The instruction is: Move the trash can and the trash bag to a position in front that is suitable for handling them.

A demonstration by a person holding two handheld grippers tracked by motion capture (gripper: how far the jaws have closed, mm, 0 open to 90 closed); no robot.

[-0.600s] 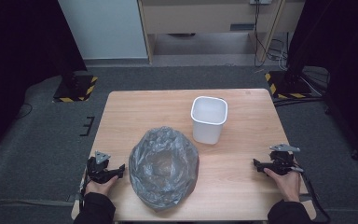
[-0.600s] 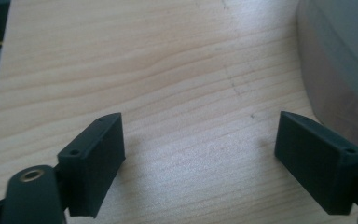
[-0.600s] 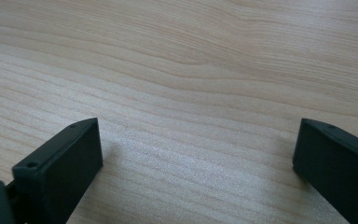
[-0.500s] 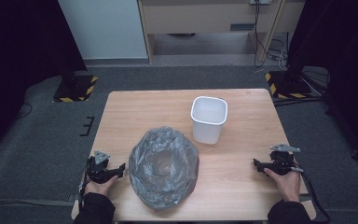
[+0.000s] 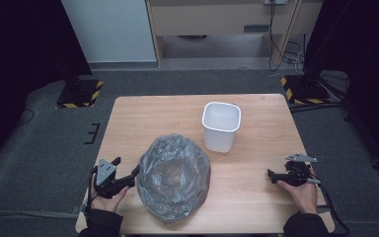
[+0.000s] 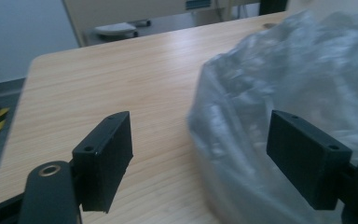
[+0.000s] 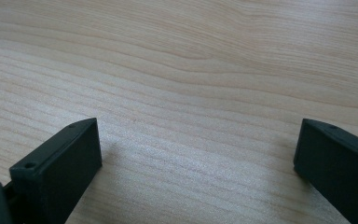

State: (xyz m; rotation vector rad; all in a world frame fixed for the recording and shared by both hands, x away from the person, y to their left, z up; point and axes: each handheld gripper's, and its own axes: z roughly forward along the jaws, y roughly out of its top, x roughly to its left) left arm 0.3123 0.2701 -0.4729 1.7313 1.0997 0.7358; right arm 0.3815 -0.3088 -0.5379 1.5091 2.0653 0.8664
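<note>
Near the front edge of the wooden table [image 5: 256, 197], left of its middle, lies a crumpled grey translucent plastic bag [image 5: 173, 177], a rounded heap whose long axis runs from the near edge toward the far edge, its narrower end toward the person. No opening or mouth can be made out, so which way it points cannot be told. Just left of it, the left gripper [image 5: 128, 178] aims rightward at the bag's side; in the left gripper view its jaws stand wide apart, one over bare wood and the other against the bag's [image 6: 279, 84] wrinkled edge, with plastic bulging between them and nothing pinched. Beyond the bag's far right side, close by but apart, a white square-mouthed bin [image 5: 220, 126] stands upright with its mouth facing up. Well off to the right, the right gripper [image 5: 271, 175] hovers low, pointing left toward the bag, its jaws spread wide over bare wood [image 7: 191, 93], gripping nothing.
</note>
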